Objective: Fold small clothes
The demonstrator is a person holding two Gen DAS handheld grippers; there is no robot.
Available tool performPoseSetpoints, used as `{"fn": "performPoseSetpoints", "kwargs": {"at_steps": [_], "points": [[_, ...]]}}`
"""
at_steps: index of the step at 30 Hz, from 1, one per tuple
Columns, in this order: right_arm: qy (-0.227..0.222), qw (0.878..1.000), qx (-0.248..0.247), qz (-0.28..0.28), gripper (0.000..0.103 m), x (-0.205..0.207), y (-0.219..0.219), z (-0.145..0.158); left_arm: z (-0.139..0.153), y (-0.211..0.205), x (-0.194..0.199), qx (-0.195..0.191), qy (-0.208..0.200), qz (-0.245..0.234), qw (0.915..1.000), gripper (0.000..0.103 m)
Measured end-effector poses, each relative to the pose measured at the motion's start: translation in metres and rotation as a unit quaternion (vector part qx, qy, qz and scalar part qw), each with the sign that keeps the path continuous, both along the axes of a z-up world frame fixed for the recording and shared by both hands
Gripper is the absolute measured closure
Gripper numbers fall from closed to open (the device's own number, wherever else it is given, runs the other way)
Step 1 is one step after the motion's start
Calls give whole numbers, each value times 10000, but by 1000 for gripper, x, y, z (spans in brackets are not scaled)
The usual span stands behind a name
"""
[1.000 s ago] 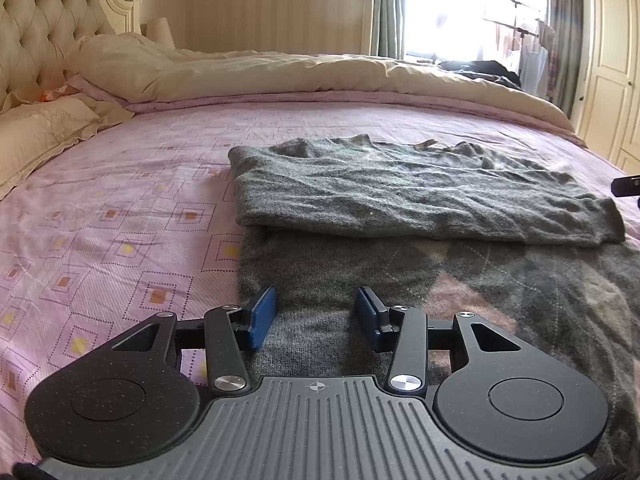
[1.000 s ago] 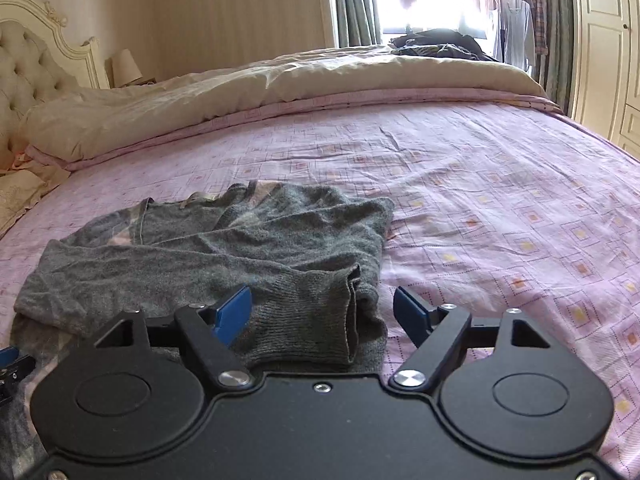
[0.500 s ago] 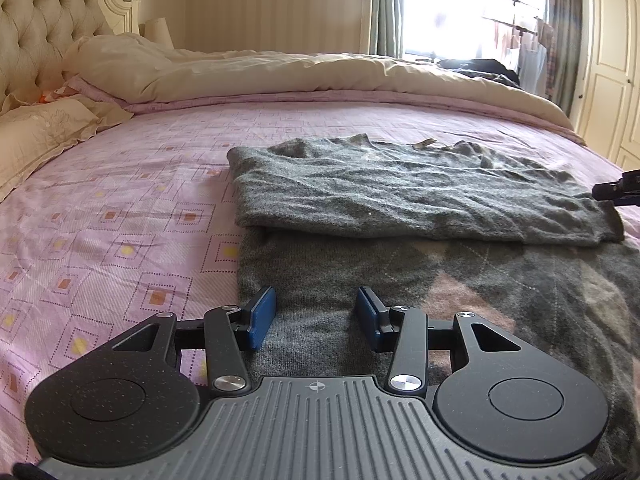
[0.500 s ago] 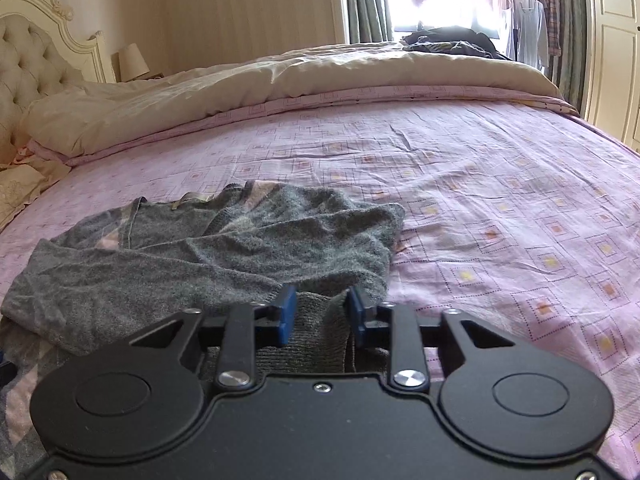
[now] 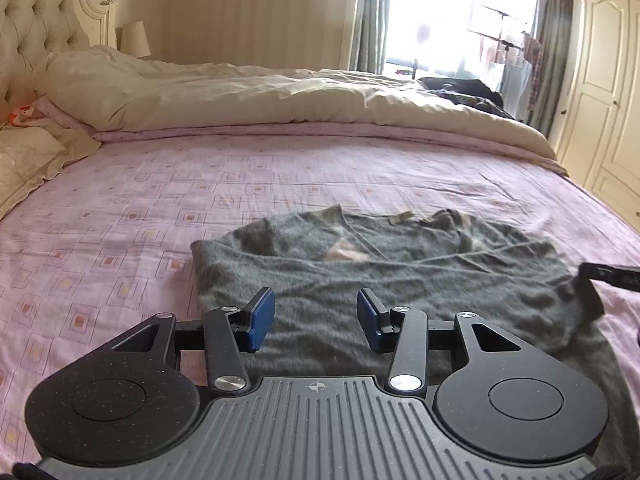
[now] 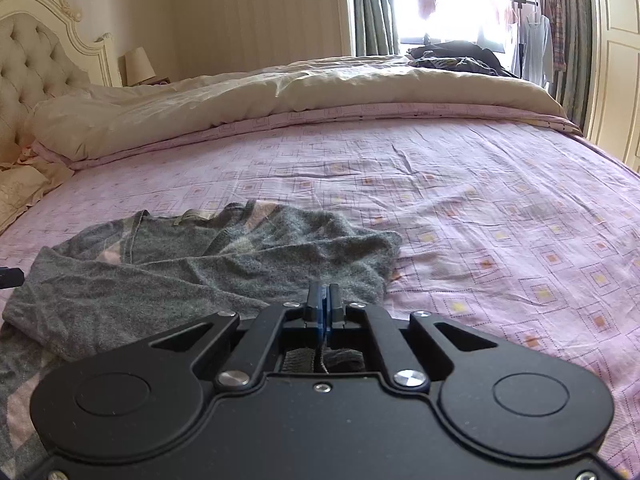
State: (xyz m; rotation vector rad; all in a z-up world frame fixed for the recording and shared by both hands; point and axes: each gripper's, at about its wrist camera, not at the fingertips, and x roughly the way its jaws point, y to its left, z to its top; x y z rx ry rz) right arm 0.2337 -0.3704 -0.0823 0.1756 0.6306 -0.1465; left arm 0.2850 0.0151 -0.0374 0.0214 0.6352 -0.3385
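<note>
The grey sweater (image 5: 380, 280) lay spread on the pink patterned bedsheet (image 5: 120, 220), its sleeves folded across the body and its neckline toward twelve o'clock in the left wrist view. The left gripper (image 5: 316, 318) hung above the sweater's near part with its blue pads parted and nothing between them. The right gripper (image 6: 324, 300) was closed tight on a fold of the sweater's knit at its right edge, the fabric bunched behind the pads. A cream duvet (image 6: 280, 96) lay heaped at twelve o'clock, beyond the garment.
</note>
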Motion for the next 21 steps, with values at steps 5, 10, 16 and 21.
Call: {"fn": "performPoseSetpoints", "kwargs": {"at_steps": [5, 10, 16, 21], "points": [[244, 9987, -15, -443, 94, -5, -20, -13, -53, 17, 51, 301, 837, 604, 9942, 57], [-44, 9987, 44, -501, 87, -18, -20, -4, -56, 28, 42, 197, 597, 471, 9969, 57], [-23, 9993, -199, 304, 87, -13, 22, -5, -58, 21, 39, 284, 411, 520, 9974, 57], [268, 9995, 138, -129, 98, -14, 4, -34, -56, 25, 36, 313, 400, 421, 9978, 57]]}}
